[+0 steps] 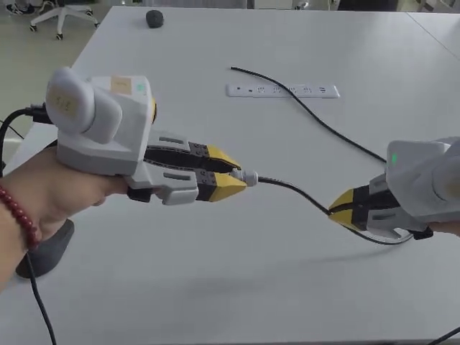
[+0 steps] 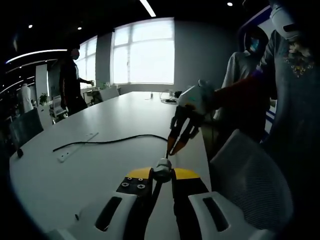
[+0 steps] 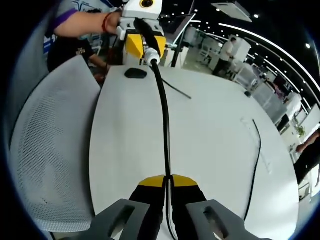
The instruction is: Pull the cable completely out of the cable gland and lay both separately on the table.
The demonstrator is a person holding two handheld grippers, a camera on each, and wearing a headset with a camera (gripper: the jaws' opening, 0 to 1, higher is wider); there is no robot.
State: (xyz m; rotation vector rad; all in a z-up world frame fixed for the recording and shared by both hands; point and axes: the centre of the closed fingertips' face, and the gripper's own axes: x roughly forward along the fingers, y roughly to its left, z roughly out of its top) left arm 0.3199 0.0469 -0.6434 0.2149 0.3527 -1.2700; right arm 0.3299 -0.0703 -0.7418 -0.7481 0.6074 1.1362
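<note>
A black cable (image 1: 295, 190) runs from a small grey cable gland (image 1: 246, 177) to my right gripper (image 1: 335, 210), then trails across the table toward the far side. My left gripper (image 1: 241, 177) is shut on the gland (image 2: 162, 168), held above the table. In the right gripper view the cable (image 3: 164, 115) stretches from between my shut jaws up to the gland (image 3: 151, 57) in the other gripper (image 3: 145, 50). The right gripper (image 3: 167, 180) is shut on the cable. In the left gripper view the other gripper (image 2: 177, 145) holds the cable just beyond the gland.
A white power strip (image 1: 282, 90) lies on the white table (image 1: 215, 273) under the cable's far run. A dark round object (image 1: 154, 18) sits at the far edge. A dark mouse-like object (image 1: 47, 248) lies by the left hand. A mesh chair (image 3: 50, 150) stands beside the table; people stand around.
</note>
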